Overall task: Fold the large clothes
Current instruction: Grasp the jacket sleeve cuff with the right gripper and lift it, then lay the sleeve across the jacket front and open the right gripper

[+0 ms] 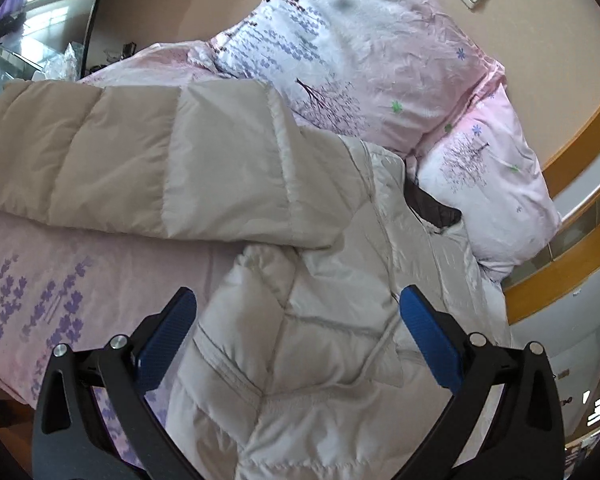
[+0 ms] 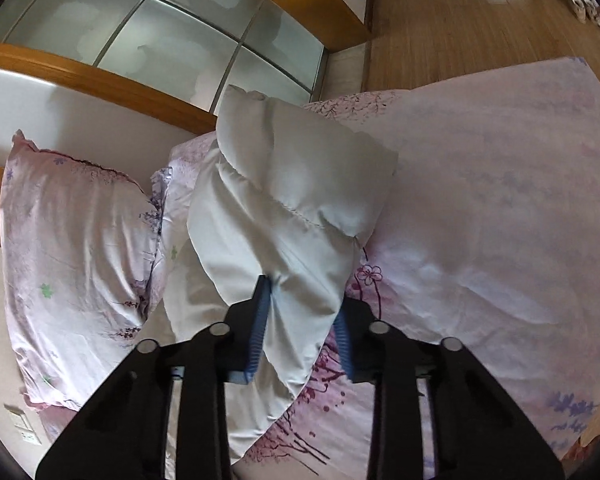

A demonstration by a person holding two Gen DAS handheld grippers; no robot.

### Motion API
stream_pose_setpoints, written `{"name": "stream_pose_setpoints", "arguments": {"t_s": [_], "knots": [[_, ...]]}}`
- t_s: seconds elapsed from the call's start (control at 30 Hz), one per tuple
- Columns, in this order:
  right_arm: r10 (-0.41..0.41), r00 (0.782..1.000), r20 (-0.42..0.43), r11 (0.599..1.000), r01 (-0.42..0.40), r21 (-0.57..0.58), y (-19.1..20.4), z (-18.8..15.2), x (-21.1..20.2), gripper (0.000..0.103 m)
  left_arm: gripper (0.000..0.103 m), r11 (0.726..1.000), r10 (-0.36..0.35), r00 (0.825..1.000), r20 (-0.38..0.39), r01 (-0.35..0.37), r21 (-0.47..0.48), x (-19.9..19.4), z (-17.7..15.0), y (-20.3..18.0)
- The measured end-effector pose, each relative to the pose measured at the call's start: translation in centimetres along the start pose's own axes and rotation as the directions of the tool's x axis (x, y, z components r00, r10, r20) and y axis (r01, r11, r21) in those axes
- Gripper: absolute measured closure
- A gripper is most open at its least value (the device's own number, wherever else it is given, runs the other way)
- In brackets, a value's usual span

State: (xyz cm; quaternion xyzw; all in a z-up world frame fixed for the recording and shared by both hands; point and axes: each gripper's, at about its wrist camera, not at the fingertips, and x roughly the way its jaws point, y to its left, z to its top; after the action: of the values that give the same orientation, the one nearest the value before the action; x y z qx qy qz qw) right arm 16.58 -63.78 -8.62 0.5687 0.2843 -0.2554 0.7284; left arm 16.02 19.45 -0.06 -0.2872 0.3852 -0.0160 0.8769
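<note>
A large white quilted down jacket (image 1: 320, 320) lies on a bed with a pink floral sheet (image 1: 80, 272). One beige sleeve (image 1: 140, 160) stretches flat to the left across the bed. My left gripper (image 1: 298, 312) is open, its blue pads on either side of the jacket's body, just above it. In the right wrist view my right gripper (image 2: 304, 304) is shut on the other white sleeve (image 2: 300, 200), which hangs puffed up above the sheet (image 2: 500, 220).
Pink floral pillows (image 1: 360, 60) lie at the head of the bed, also in the right wrist view (image 2: 72, 240). A wooden headboard rail (image 1: 572, 264) and a frosted glass panel (image 2: 160, 40) stand beyond. A wooden floor (image 2: 460, 12) lies past the bed's edge.
</note>
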Motion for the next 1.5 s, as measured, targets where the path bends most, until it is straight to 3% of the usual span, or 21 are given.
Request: {"name": "stream_pose_setpoints", "arguments": {"t_s": [0.13, 0.3, 0.43, 0.57, 0.73, 0.8, 0.9, 1.0, 1.27, 1.4, 1.5], "knots": [[-0.007, 0.999, 0.043, 0.998, 0.01, -0.07, 1.5, -0.2, -0.6, 0.094, 0.002, 0.999, 0.031, 0.999, 0.03, -0.032, 0.036, 0.3, 0.1, 0.1], [-0.011, 0.989, 0.146, 0.973, 0.045, -0.226, 5.6, -0.8, -2.9, 0.098, 0.002, 0.998, -0.01, 0.999, 0.043, 0.007, 0.057, 0.1, 0.5, 0.1], [0.032, 0.97, 0.241, 0.915, 0.069, -0.397, 11.1, -2.7, -5.4, 0.098, 0.002, 0.997, -0.012, 0.998, 0.058, 0.008, 0.073, -0.2, 0.9, 0.1], [0.151, 0.95, 0.272, 0.806, 0.041, -0.59, 18.0, -7.0, -8.4, 0.098, 0.002, 0.997, -0.032, 0.997, 0.066, 0.027, 0.073, -0.6, 1.3, 0.5], [0.305, 0.935, 0.179, 0.631, -0.058, -0.774, 25.3, -14.4, -10.7, 0.099, 0.002, 0.998, -0.046, 0.995, 0.087, 0.042, 0.053, -1.6, 1.6, 1.4], [0.363, 0.925, 0.109, 0.532, -0.11, -0.839, 27.9, -18.4, -11.3, 0.099, 0.002, 0.998, -0.041, 0.995, 0.086, 0.037, 0.045, -1.7, 1.6, 1.6], [0.411, 0.911, 0.01, 0.424, -0.181, -0.888, 30.3, -23.0, -11.6, 0.099, 0.002, 0.999, -0.016, 0.996, 0.086, 0.012, 0.048, -1.9, 1.3, 1.9], [0.408, 0.909, -0.09, 0.337, -0.241, -0.91, 31.9, -27.0, -10.7, 0.099, 0.002, 0.998, 0.009, 0.995, 0.101, -0.015, 0.056, -2.2, 1.0, 2.1], [0.271, 0.936, -0.227, 0.224, -0.291, -0.93, 31.5, -34.5, -6.5, 0.099, 0.002, 0.999, 0.008, 0.987, 0.161, -0.016, 0.048, -3.6, 0.9, 3.0], [0.211, 0.944, -0.253, 0.201, -0.295, -0.934, 31.6, -38.5, -4.7, 0.099, 0.002, 0.999, 0.007, 0.985, 0.175, -0.015, 0.047, -3.9, 1.2, 3.3], [0.169, 0.95, -0.262, 0.196, -0.293, -0.936, 31.8, -39.7, -3.7, 0.099, 0.002, 0.997, 0.014, 0.982, 0.187, -0.027, 0.067, -3.9, 1.5, 2.9]]}}
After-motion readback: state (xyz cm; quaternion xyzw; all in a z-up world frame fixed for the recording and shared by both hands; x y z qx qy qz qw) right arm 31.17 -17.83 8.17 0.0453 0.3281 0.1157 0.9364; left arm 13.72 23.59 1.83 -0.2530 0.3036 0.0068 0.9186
